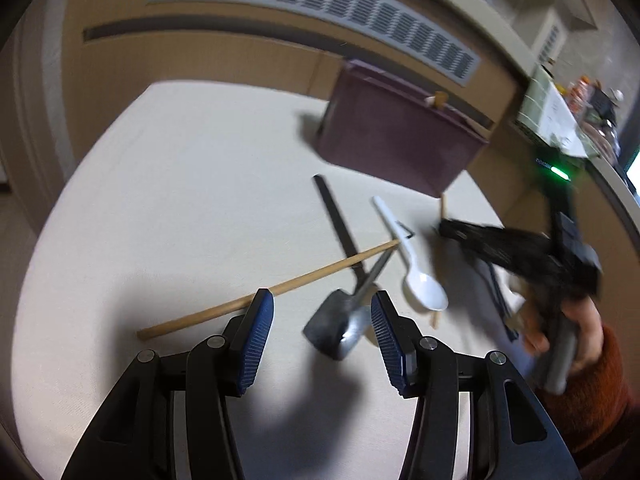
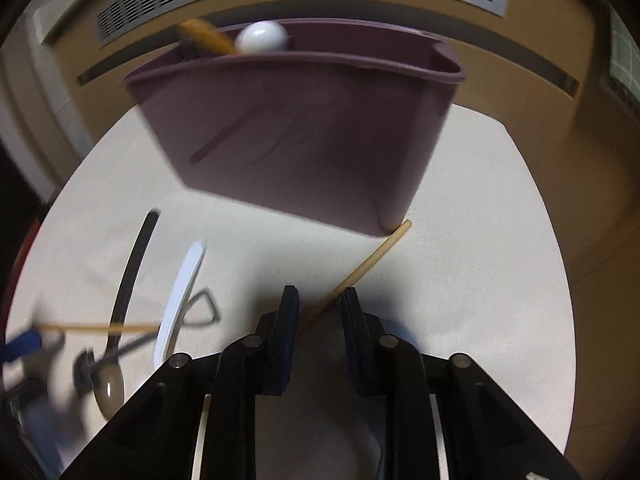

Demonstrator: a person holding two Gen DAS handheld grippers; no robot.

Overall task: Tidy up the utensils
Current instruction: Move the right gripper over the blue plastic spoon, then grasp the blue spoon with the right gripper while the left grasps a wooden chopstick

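Observation:
A purple utensil holder [image 1: 396, 136] [image 2: 304, 132] stands at the far side of the white table [image 1: 168, 200]; a white spoon [image 2: 261, 37] and a wooden piece stick out of it. My left gripper [image 1: 322, 320] is open above a pile: a wooden chopstick [image 1: 264, 292], a black utensil [image 1: 340, 232], a metal spoon [image 1: 356, 320] and a white plastic spoon [image 1: 416, 272]. My right gripper [image 2: 318, 312] is partly closed around the near end of another wooden chopstick [image 2: 372, 258], whose far tip touches the holder's base. It shows blurred in the left wrist view [image 1: 520, 248].
A beige wall with a grey vent grille [image 1: 312, 8] runs behind the table. A cluttered shelf [image 1: 568, 116] sits at the far right. The table's cloth surface [image 2: 480, 260] extends right of the holder.

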